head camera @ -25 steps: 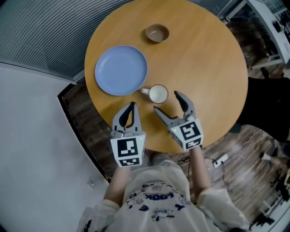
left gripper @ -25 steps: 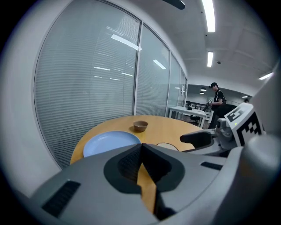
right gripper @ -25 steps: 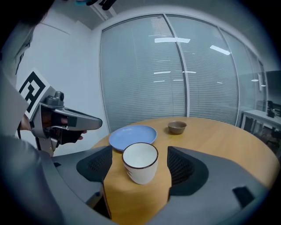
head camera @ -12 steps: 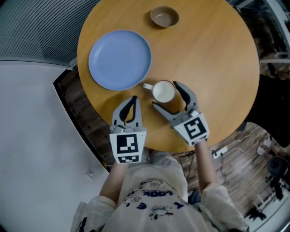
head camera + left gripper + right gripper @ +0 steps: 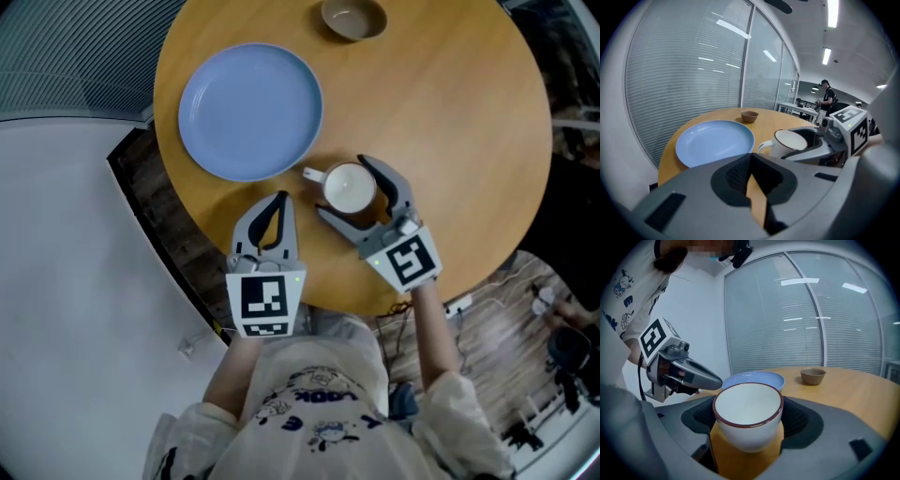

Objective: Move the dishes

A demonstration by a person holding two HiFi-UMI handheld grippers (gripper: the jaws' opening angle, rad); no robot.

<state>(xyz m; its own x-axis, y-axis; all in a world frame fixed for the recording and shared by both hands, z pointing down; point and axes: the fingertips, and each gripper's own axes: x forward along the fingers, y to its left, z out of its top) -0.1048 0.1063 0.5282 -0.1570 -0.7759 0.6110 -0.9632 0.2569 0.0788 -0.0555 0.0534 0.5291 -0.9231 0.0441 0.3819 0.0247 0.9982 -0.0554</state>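
On the round wooden table (image 5: 450, 122) we see three dishes: a pale blue plate (image 5: 250, 111) towards the left, a small brown bowl (image 5: 354, 17) at the far edge, and a white mug (image 5: 351, 186) with a dark red-brown rim near the edge closest to us. The mug stands upright and empty, its handle turned towards the plate, whose rim lies just beside it. The bowl sits well apart from both.

We hold the right hand-held gripper (image 5: 343, 187) low over the table with its jaws spread, and the mug stands between them. In the right gripper view the cup fills the gap, with a dark pad close on either side of its wall and the bare table beneath it. We read this hand-held gripper as released, set around the mug rather than clamped on it.

The left hand-held gripper (image 5: 278, 199) hovers at the near edge of the table, just below the plate and to the left of the mug. Its jaws are clenched tip to tip with nothing between them, and only a thin sliver of table shows through them in the left gripper view. That view also shows window blinds behind the table and a person (image 5: 827, 96) standing far back in the room
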